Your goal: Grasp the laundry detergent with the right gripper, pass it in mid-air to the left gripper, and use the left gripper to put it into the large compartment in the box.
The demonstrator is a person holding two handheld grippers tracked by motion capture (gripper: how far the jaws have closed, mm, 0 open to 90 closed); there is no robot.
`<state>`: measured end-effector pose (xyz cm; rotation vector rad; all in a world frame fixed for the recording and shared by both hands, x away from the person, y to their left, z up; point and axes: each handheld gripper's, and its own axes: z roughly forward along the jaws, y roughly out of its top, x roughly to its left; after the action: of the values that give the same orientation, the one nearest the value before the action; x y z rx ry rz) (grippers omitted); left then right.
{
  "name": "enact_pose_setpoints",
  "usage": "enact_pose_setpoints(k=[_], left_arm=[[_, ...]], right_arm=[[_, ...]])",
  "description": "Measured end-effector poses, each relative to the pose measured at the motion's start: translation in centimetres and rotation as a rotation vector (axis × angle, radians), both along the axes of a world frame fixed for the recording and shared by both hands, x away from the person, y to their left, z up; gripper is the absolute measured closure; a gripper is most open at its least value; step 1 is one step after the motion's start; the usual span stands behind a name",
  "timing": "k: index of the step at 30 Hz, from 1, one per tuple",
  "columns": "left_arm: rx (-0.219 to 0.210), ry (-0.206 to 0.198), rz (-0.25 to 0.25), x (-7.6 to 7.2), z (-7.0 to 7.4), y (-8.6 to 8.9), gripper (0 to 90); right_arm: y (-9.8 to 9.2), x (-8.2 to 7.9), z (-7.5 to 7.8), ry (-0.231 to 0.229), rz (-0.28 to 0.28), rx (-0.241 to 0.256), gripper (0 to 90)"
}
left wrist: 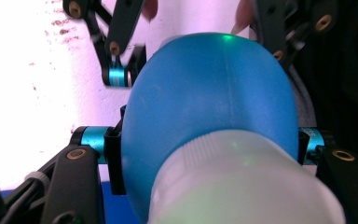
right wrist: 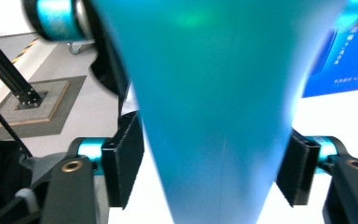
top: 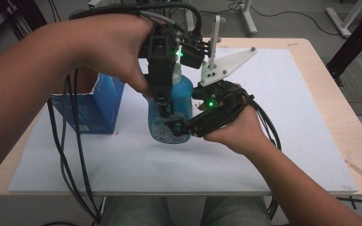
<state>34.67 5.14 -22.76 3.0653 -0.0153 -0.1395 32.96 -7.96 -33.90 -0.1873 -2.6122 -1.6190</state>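
A blue bottle (top: 183,92) with a white cap stands on the white mat (top: 287,117) at the table's middle. My left gripper (top: 166,112) reaches down from above, shut on the bottle's body. In the left gripper view its pads press both sides of the bottle (left wrist: 205,102), just past the white cap (left wrist: 242,186). My right gripper (top: 176,127) comes in from the right, low on the bottle. In the right gripper view its pads (right wrist: 126,158) sit against the bottle (right wrist: 209,116) on both sides.
An open blue carton (top: 96,106) stands left of the bottle on the mat, also seen as the blue carton (right wrist: 349,60) in the right gripper view. Cables hang off the table's front left. The wooden table edge (top: 332,94) lies to the right.
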Motion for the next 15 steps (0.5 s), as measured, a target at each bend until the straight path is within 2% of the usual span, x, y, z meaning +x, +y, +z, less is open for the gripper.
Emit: enact_pose_setpoints(k=[4,7,10,11,15], left_arm=[[0.001,0.004,0.008,0.1,0.1,0.3,38.3],[0.007,0.004,0.016,0.2,0.1,0.4,38.3],[0.009,0.006,0.021,0.2,0.1,0.6,38.3],[0.008,0.01,0.024,0.2,0.1,0.6,38.3],[0.005,0.017,0.028,0.2,0.3,0.7,38.3]], right_arm=[[-0.5,-0.1,-0.1,-0.015,0.008,-0.013,24.2],[-1.0,-0.2,0.0,-0.036,-0.016,-0.041,19.7],[-1.4,-0.1,0.2,-0.039,-0.026,-0.052,19.4],[-1.6,0.0,0.3,-0.041,-0.037,-0.058,13.7],[-2.0,0.0,0.4,-0.05,-0.043,-0.082,13.3]])
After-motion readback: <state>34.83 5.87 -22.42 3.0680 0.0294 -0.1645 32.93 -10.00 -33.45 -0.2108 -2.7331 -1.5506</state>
